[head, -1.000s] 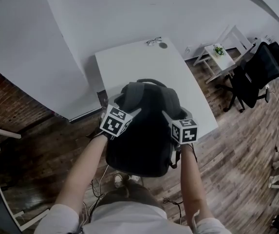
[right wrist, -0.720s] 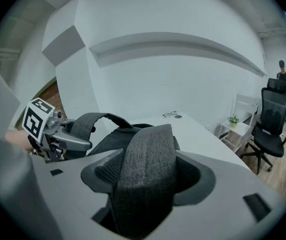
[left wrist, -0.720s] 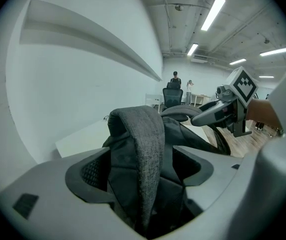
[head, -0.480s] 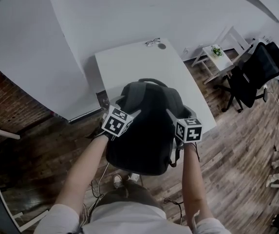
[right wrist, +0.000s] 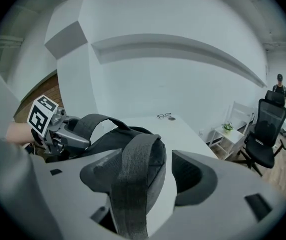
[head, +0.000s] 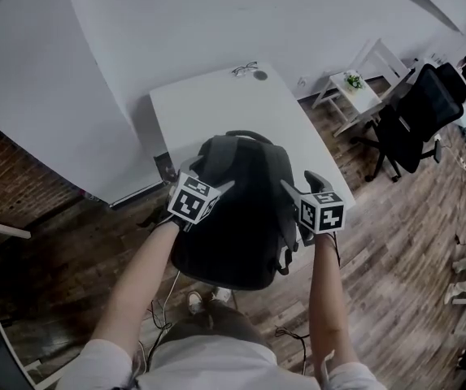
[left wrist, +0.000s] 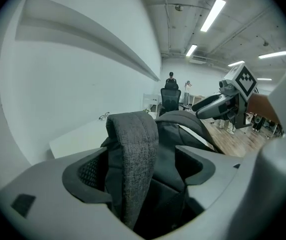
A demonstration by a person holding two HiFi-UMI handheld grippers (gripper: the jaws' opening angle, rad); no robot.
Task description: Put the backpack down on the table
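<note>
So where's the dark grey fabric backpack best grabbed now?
By the two padded shoulder straps of the dark grey backpack, coming from the near edge of the white table: each strap arches up off the body, a narrow band to close across.

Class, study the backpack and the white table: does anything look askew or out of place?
The backpack stands at the near end of the table and seems to jut past its edge over the wooden floor, so it looks only partly supported. Nothing else stands out.

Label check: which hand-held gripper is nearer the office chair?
Right. The right hand-held gripper is on the backpack's chair side, the left hand-held gripper across it. Both have just been opening, straps between jaws.
</note>
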